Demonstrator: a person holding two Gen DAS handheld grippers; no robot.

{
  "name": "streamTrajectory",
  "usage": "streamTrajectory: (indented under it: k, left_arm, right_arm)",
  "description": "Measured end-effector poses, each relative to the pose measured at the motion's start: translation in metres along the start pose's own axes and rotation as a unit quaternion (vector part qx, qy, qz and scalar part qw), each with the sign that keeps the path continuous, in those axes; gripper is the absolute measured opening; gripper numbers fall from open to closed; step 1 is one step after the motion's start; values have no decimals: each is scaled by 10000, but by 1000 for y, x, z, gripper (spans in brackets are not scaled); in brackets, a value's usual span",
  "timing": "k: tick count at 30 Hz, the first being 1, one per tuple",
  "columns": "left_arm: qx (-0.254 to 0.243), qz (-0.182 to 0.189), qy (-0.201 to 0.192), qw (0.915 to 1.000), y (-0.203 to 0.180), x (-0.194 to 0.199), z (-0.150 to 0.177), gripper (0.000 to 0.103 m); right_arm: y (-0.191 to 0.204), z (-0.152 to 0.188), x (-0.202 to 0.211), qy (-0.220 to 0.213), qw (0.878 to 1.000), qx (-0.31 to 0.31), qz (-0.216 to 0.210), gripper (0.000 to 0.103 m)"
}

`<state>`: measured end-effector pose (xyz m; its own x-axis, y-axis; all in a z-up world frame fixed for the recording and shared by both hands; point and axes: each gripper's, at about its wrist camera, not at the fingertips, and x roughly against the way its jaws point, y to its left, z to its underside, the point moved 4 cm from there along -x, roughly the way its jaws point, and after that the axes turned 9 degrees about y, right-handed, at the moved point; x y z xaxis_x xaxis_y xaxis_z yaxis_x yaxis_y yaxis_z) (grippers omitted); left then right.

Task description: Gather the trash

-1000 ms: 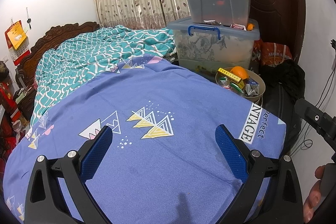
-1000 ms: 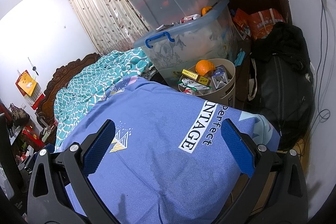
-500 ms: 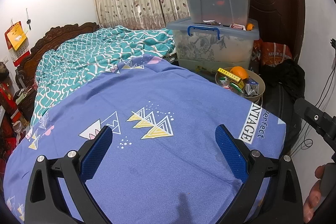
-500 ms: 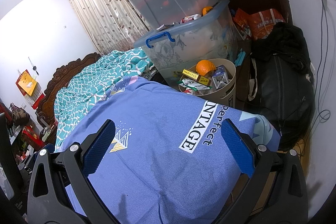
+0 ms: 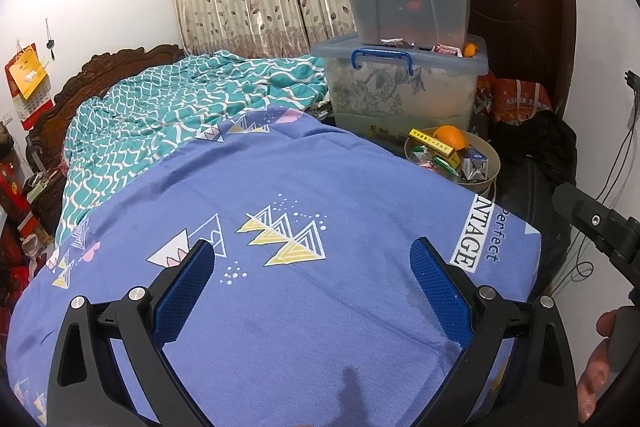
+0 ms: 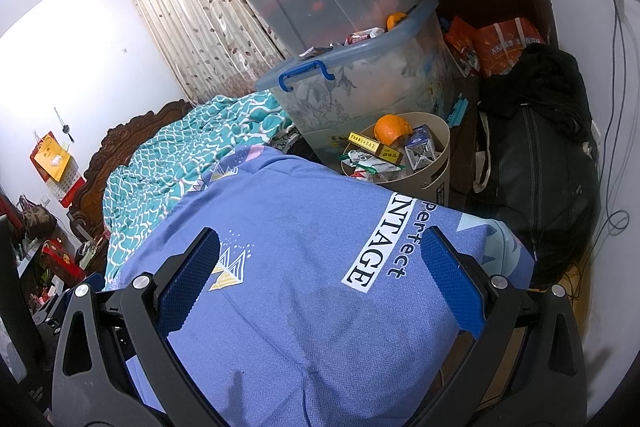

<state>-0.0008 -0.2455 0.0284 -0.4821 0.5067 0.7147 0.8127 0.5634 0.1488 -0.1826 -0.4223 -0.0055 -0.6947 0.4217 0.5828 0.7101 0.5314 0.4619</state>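
A beige round bin (image 5: 491,174) (image 6: 438,174) stands on the floor past the far right corner of the bed. It holds an orange (image 5: 450,137) (image 6: 392,128), a yellow box (image 5: 431,141) (image 6: 363,143), wrappers and a small carton. My left gripper (image 5: 312,285) is open and empty over the blue bedsheet (image 5: 304,299). My right gripper (image 6: 320,277) is open and empty over the sheet's right end (image 6: 312,307). Part of the right gripper's body (image 5: 600,227) shows at the right edge of the left wrist view.
Stacked clear storage boxes (image 5: 404,27) (image 6: 352,39) stand behind the bin, with wrappers and an orange on the lower lid. A black bag (image 6: 536,163) and orange bags (image 6: 504,43) lie by the brown door. A teal quilt (image 5: 168,123) covers the bed's far half.
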Motion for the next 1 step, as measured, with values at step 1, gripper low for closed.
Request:
streamTrajectory:
  k: [1]
  left_arm:
    - [-2,-3,-2,10000,0,0,0,94]
  right_arm:
    - [0,1,0,3,10000,3,-1,99]
